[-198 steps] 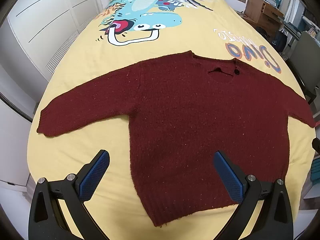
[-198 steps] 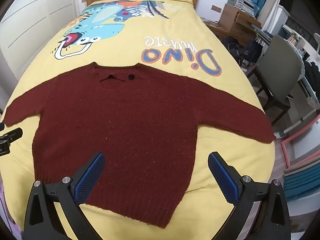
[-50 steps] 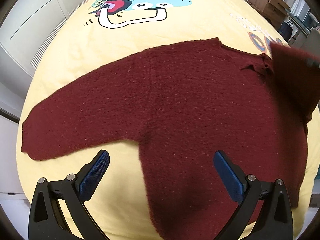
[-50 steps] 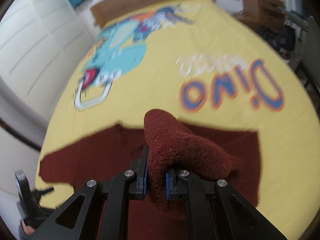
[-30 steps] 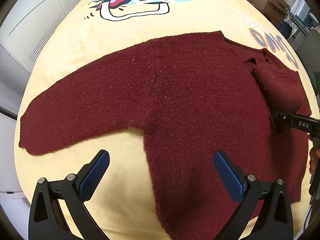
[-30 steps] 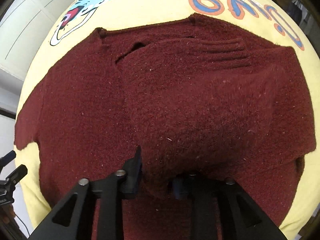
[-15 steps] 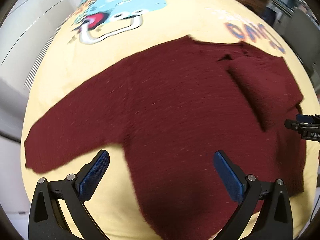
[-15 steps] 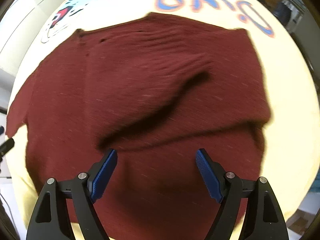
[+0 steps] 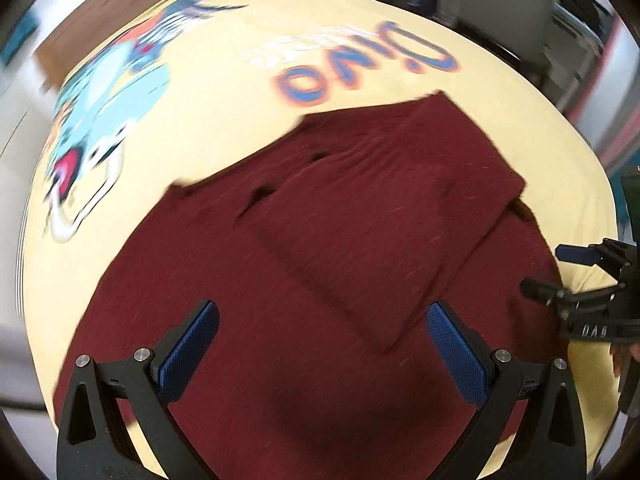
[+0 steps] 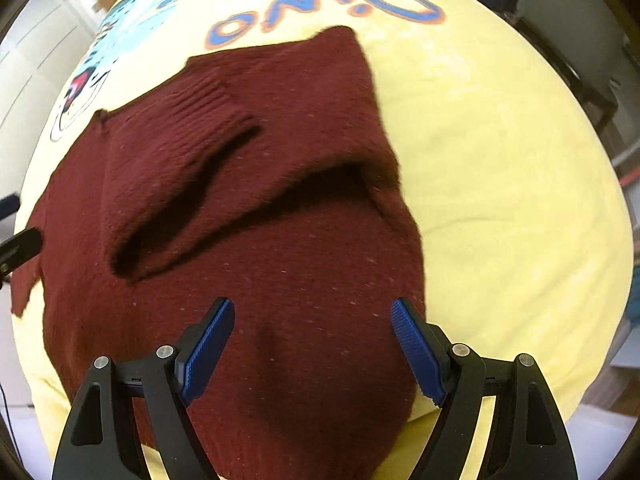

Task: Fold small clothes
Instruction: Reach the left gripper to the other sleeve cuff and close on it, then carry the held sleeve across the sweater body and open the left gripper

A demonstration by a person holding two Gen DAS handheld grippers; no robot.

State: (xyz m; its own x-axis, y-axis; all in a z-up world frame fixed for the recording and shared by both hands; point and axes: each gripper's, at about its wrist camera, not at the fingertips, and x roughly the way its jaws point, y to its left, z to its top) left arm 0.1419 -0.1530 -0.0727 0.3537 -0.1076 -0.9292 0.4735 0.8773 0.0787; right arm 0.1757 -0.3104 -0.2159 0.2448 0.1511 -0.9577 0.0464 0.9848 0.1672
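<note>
The right gripper [image 10: 312,344] has let go and stands open, leaving the sweater's [image 10: 248,240] right sleeve [image 10: 188,168] folded across its chest on the bed [image 10: 500,184], while the open left gripper [image 9: 320,344] heads for the other sleeve

Both views are evenly and brightly lit, with soft daylight and no glare. The left wrist view is smeared by motion blur, worst on the bedspread [image 9: 224,40] print. The right wrist view is sharper; the folded sleeve [image 10: 192,168] casts dark shadows on the sweater [image 10: 304,272]. Fisheye curvature bends and darkens every edge.
</note>
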